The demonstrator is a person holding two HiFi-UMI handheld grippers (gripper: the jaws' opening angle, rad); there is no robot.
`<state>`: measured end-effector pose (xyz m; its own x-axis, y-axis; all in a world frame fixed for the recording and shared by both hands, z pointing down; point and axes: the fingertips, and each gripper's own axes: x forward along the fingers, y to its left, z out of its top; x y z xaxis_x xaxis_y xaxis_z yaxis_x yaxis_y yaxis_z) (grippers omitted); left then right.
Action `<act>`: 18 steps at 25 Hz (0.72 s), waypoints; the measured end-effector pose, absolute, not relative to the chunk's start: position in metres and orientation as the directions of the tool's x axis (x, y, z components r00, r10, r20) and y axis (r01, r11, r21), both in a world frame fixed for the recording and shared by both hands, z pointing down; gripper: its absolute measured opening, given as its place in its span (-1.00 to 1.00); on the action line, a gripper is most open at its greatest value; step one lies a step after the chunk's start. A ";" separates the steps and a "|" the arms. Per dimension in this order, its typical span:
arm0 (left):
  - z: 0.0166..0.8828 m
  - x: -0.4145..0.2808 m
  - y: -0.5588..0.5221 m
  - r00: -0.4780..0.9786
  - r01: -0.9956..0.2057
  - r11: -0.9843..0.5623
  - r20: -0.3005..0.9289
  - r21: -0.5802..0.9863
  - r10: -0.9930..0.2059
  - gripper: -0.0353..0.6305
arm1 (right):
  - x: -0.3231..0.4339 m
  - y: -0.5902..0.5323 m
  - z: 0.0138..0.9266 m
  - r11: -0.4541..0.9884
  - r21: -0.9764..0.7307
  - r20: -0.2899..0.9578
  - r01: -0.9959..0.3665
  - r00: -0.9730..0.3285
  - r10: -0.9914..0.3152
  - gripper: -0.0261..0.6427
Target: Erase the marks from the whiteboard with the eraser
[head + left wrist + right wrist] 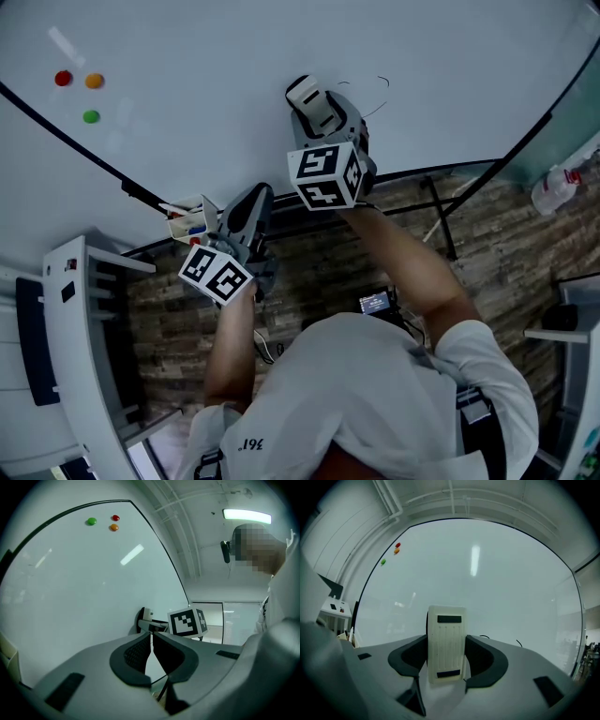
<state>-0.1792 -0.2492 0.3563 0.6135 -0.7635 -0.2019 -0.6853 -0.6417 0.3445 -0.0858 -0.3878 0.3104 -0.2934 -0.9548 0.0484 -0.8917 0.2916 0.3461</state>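
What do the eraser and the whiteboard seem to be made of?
Eraser: apparently moulded plastic, matte cream, judging by its fine ribs and dull surface. Whiteboard: a hard, glossy white coating, perhaps enamel or melamine; it shows a bright reflected streak.

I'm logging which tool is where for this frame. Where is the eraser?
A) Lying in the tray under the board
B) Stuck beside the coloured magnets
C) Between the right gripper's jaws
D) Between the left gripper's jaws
C: the right gripper view shows the cream eraser clamped between the jaws of the right gripper, facing the whiteboard, while the left gripper has its jaws together on nothing.
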 end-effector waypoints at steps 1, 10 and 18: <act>0.356 -0.175 -0.250 0.616 -0.683 -0.644 -0.202 0.345 -0.762 -0.87 | -0.081 -0.389 0.310 0.291 0.343 0.050 -0.893 -0.292 -0.955 -0.15; 0.355 -0.142 -0.256 0.633 -0.671 -0.658 -0.199 0.341 -0.748 -0.88 | -0.042 -0.393 0.304 0.277 0.336 0.044 -0.900 -0.279 -0.959 -0.15; 0.354 -0.124 -0.260 0.635 -0.673 -0.658 -0.192 0.336 -0.748 -0.88 | -0.011 -0.397 0.302 0.259 0.332 0.035 -0.907 -0.263 -0.964 -0.15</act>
<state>-0.1239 -0.2600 0.3543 0.6353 -0.7479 -0.1923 -0.6733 -0.6584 0.3364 -0.0111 -0.3966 0.3024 -0.2631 -0.9642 0.0348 -0.9071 0.2595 0.3316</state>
